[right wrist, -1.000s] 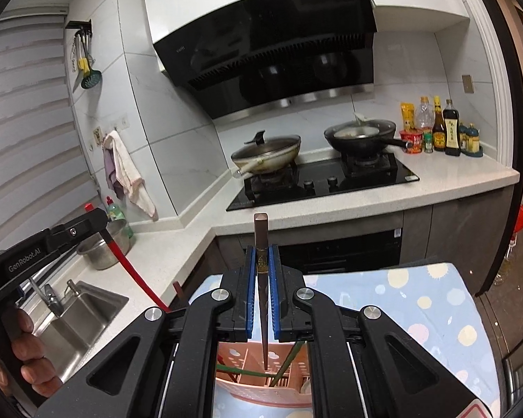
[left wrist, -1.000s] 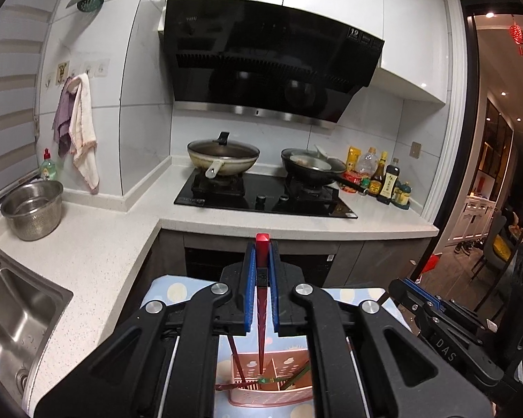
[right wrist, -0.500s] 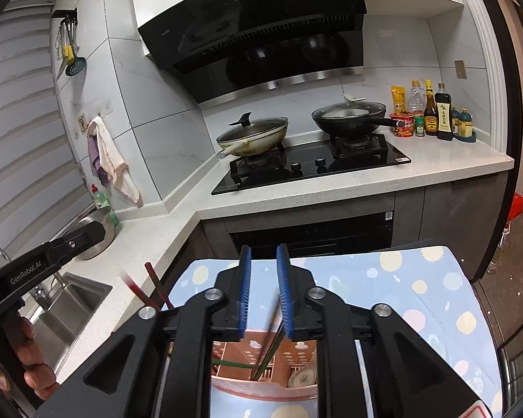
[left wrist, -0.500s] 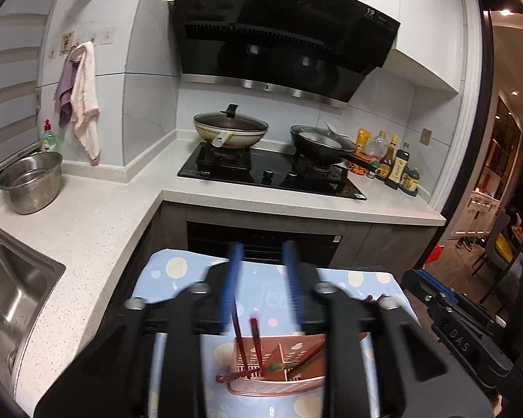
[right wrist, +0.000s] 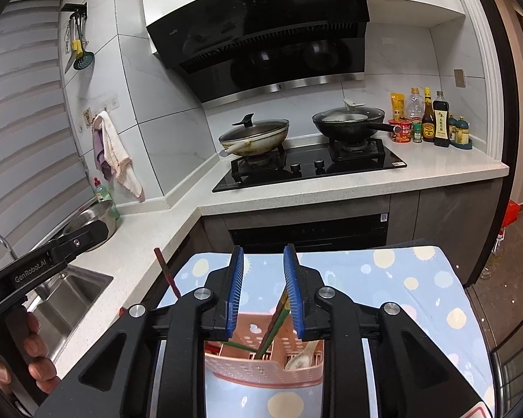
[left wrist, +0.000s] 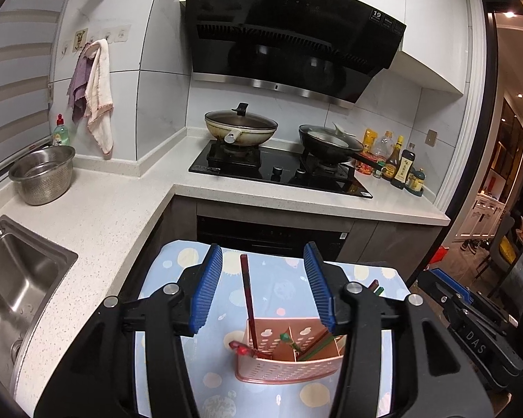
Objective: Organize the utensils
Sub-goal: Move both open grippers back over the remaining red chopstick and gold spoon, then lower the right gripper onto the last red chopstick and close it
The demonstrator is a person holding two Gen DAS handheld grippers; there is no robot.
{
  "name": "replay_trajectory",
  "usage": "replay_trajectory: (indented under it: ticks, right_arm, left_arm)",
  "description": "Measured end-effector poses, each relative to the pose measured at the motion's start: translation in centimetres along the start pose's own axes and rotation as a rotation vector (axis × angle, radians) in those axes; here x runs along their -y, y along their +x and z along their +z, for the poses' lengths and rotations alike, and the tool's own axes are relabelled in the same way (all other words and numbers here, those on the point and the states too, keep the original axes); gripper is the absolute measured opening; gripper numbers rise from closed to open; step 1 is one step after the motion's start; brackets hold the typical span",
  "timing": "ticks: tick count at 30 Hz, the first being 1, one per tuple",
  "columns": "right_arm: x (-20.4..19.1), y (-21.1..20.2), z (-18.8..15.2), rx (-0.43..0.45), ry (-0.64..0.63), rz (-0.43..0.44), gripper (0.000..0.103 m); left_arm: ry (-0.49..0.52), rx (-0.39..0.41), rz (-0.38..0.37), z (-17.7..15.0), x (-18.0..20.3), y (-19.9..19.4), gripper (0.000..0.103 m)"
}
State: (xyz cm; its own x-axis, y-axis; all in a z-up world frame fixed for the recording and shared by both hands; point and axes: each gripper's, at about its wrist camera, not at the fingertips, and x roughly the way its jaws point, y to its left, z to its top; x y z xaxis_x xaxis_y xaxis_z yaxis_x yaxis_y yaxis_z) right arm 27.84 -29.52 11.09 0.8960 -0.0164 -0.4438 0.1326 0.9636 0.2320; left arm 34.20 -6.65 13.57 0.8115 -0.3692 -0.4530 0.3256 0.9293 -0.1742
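A pink slotted utensil holder (left wrist: 289, 362) stands on the blue dotted cloth (left wrist: 282, 285); it also shows in the right wrist view (right wrist: 261, 365). A dark red chopstick (left wrist: 247, 296) leans in its left compartment. Brown and green chopsticks (right wrist: 273, 324) lean in another compartment, beside a white spoon (right wrist: 301, 360). My left gripper (left wrist: 263, 289) is open and empty above the holder. My right gripper (right wrist: 263, 296) is open and empty above it too.
The cloth-covered table (right wrist: 418, 285) stands before an L-shaped counter (left wrist: 97, 209). A sink (left wrist: 14, 292) and a steel bowl (left wrist: 42, 174) are at the left. A stove (left wrist: 282, 170) with two pans and several bottles (left wrist: 397, 163) are at the back.
Both grippers opened and let their chopsticks drop into the holder. Both have drawn back and risen a little.
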Motion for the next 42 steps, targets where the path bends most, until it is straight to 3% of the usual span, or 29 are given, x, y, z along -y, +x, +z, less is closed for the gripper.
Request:
replay_trajectory:
  ticks: [13,33,42]
  right_arm:
    - [-0.1,-4.2,-5.3,-0.080,-0.038,-0.008,0.024]
    - [-0.8,-10.9,-24.4,-0.405,-0.085,-0.036,0.024]
    - [-1.7,-11.7,-29.8,-0.506,-0.087,0.000,0.024]
  left_arm:
    - [0.018,-0.063,0.017,-5.4,-0.3,-3.4,0.046]
    - [-0.063,-0.369,0.058,-23.2,-2.3,-7.0,0.046]
    - [-0.064,-0.466,0.083,-29.0,-2.1,-8.6,0.046]
